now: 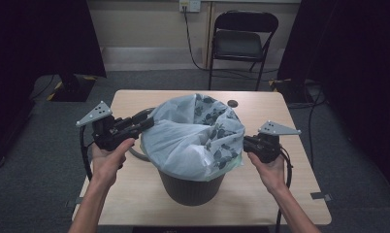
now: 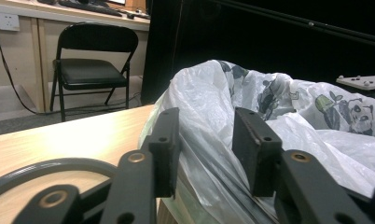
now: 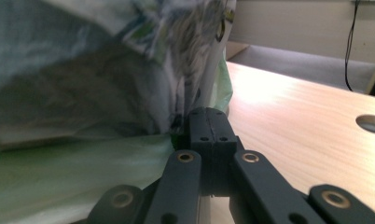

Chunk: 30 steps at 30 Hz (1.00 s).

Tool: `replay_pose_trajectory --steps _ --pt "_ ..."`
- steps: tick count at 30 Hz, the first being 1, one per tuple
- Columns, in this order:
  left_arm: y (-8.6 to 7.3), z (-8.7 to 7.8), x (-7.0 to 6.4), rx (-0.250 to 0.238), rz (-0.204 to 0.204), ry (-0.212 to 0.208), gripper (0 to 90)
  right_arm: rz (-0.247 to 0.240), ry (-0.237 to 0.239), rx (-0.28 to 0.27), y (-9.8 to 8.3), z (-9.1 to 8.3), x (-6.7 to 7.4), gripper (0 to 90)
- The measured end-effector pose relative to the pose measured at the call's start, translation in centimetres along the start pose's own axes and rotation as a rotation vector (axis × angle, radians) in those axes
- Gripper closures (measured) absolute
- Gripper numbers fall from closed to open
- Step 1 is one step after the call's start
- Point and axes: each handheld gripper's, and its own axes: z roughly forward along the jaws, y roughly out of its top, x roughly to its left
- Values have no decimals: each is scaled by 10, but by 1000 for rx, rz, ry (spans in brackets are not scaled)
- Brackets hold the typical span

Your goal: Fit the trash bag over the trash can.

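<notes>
A dark bin [image 1: 190, 187] stands mid-table with a white panda-print bag [image 1: 193, 131] draped over its mouth and a pale green liner [image 1: 234, 165] showing under it. My left gripper [image 1: 147, 121] is at the bin's left rim. In the left gripper view its jaws [image 2: 206, 140] stand apart with the white bag [image 2: 209, 107] bulging between them, and the pads do not visibly squeeze it. My right gripper [image 1: 245, 144] is at the bin's right side. Its jaws [image 3: 209, 116] are together, and a fold of the bag's edge [image 3: 176, 93] is pinched at their tip, above the green liner [image 3: 83, 182].
A dark ring [image 1: 137, 154] lies on the wooden table [image 1: 135, 194] left of the bin, just under my left gripper. A round cable hole [image 1: 232, 103] sits behind the bin. A black folding chair [image 1: 241, 39] stands beyond the table's far edge.
</notes>
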Motion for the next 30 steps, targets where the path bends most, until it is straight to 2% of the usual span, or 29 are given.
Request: replay_pose_trajectory --steps 1,3,6,8,11,13,17,18,22,25,26,28,30 --pt "1 -1 0 1 3 -1 648 0 3 -7 1 -1 -1 900" --pt "3 -4 1 -13 16 8 726 5 -20 -20 6 -2 -4 788" --pt "4 -7 4 -22 18 -6 818 12 -64 -47 15 -8 -6 637" --pt "4 -10 4 -20 15 -17 900 15 -74 -62 19 -11 -7 594" --pt "3 -13 5 -18 23 -31 900 32 -100 -83 25 -15 -8 541" --pt "1 -16 4 -27 14 -40 900 32 -111 -95 28 -18 -8 513" --pt "-3 -27 -2 -23 37 -43 900 34 -134 -100 36 -20 -10 482" --pt "-4 -30 -4 -12 46 -32 900 37 -136 -109 37 -22 -10 475" --pt "-9 -38 -7 10 54 -49 900 51 -128 -151 47 -28 -11 458" --pt "-9 -40 -5 8 45 -62 900 33 -121 -160 53 -29 -5 458" --pt "-9 -40 -5 6 45 -56 900 25 -128 -164 54 -30 -3 455" --pt "-6 -41 -2 -20 23 -44 890 39 -103 -183 57 -33 -2 424" --pt "-1 -37 1 -33 14 -46 825 32 -91 -193 60 -34 0 422"
